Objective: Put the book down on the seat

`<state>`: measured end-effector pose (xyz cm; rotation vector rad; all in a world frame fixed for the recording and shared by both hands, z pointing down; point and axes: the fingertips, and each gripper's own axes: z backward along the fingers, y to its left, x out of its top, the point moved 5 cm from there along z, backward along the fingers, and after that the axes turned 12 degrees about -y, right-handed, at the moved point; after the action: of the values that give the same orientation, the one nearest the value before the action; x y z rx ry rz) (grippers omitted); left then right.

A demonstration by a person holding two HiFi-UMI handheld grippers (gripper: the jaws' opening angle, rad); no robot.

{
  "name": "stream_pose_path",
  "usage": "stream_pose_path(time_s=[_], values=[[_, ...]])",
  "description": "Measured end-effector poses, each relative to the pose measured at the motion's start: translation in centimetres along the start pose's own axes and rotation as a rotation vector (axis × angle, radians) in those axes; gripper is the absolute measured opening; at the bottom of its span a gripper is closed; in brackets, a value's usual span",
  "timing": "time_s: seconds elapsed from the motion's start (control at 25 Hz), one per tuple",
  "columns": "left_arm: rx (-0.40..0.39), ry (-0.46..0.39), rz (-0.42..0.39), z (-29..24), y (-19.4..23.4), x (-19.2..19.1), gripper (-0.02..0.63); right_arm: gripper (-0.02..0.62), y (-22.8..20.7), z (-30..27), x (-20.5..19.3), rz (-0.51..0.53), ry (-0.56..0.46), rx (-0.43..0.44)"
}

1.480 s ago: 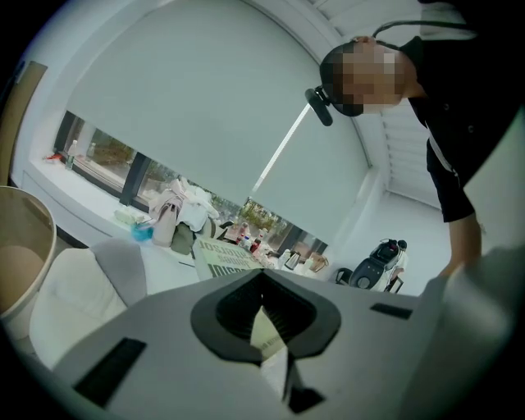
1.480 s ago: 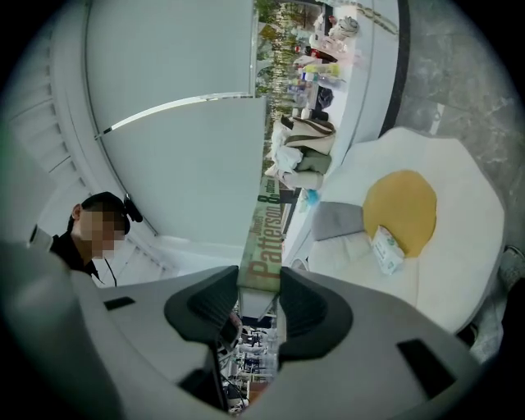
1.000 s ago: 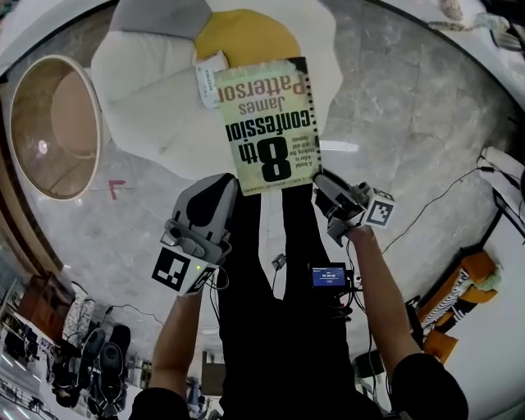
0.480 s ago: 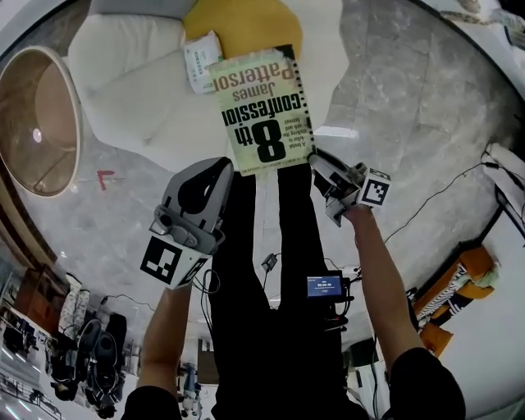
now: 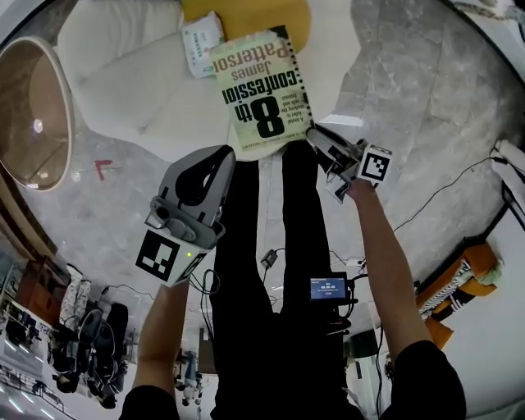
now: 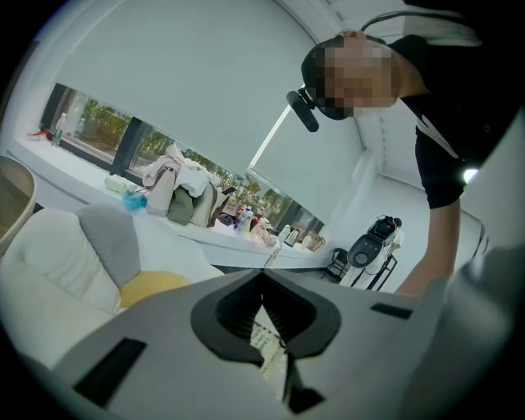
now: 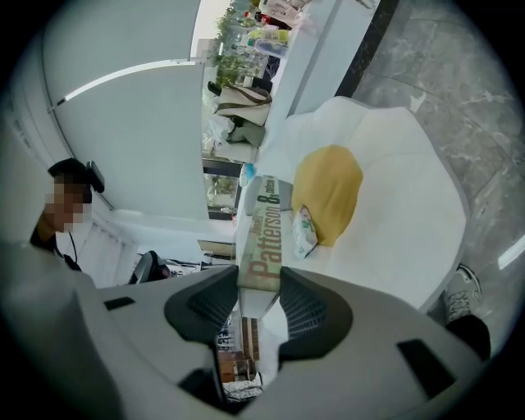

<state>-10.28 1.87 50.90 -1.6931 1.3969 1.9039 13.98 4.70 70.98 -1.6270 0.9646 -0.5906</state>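
Observation:
The book (image 5: 262, 90), a pale green paperback with black print, hangs over the front of the white seat (image 5: 131, 74) and partly over its yellow cushion (image 5: 246, 12). My right gripper (image 5: 318, 146) is shut on the book's near right corner. In the right gripper view the spine (image 7: 267, 238) is pinched between both pads, with the right gripper (image 7: 258, 283) pointing at the seat (image 7: 402, 213). My left gripper (image 5: 225, 157) sits just left of the book's near edge. In the left gripper view the left gripper (image 6: 262, 275) has its tips together, and a sliver of printed paper shows behind them.
A small white packet (image 5: 201, 41) lies against the yellow cushion. A round side table (image 5: 29, 107) stands left of the seat. A red mark (image 5: 102, 168) is on the marble floor, cables (image 5: 443, 197) trail right. The person's black legs (image 5: 271, 246) are below the book.
The book and both grippers have moved forward, farther over the seat and toward the yellow cushion. The right gripper's hold on the book is unchanged.

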Motion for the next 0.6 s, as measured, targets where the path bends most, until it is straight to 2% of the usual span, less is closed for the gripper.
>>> stream_pose_path(time_s=[0.6], values=[[-0.035,0.031,-0.012,1.9,-2.8,0.1,0.012,0.17,-1.3,-0.9,-0.4,-0.004,-0.052,-0.067]])
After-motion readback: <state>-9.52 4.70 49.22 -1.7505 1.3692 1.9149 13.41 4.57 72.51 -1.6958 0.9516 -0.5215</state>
